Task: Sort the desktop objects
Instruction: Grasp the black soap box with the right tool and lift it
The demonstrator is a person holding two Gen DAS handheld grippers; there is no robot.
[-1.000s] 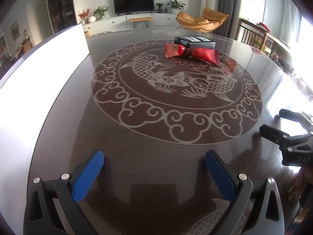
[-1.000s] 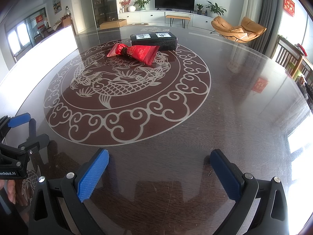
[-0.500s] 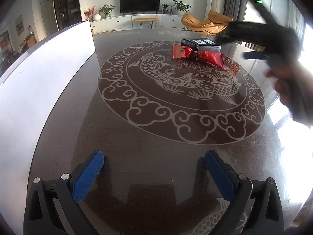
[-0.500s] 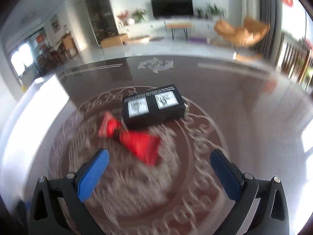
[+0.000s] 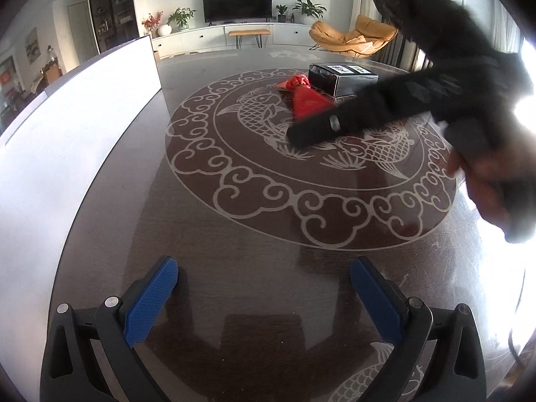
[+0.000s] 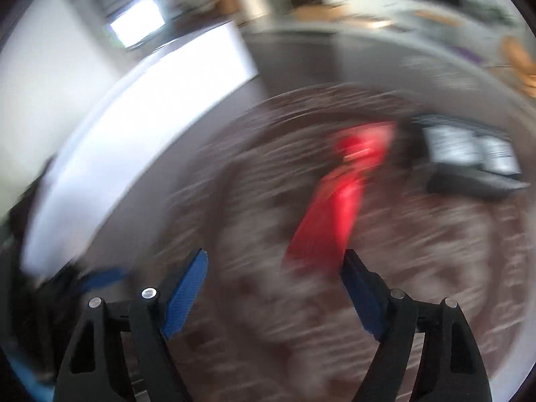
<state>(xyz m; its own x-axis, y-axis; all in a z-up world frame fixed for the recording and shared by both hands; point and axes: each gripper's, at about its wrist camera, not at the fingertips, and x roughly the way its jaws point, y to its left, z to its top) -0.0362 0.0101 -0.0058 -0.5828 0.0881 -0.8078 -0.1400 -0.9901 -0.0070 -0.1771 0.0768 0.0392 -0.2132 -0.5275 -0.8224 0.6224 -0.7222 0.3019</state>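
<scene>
Surface: dark glossy round table point(image 5: 254, 234) with a pale fish-and-cloud medallion point(image 5: 301, 154); living room behind, with a TV point(image 5: 237, 4) and an orange lounge chair point(image 5: 351, 38).
Red packet: red foil packet point(image 5: 306, 100) lies flat near the middle of the medallion, its twisted end toward the far side; in the right wrist view it is a blurred red streak point(image 6: 338, 201) just ahead of the fingers.
Black box: black box point(image 5: 341, 78) with two white labels on top, just behind the packet; whether they touch cannot be told.
Right gripper: right gripper point(image 6: 274, 288) is above the table, its jaws closing but apart; the packet's near end shows between the blue fingertips point(image 6: 187, 284), pads not pressing on it. From the left wrist, its black body reaches across in front of the packet, held by a blurred hand point(image 5: 485, 184).
Left gripper: left gripper point(image 5: 264, 291) is spread wide over bare table, nothing between its blue pads point(image 5: 154, 298).
Left edge: white panel point(image 5: 77, 114) stands along the table's left side.
</scene>
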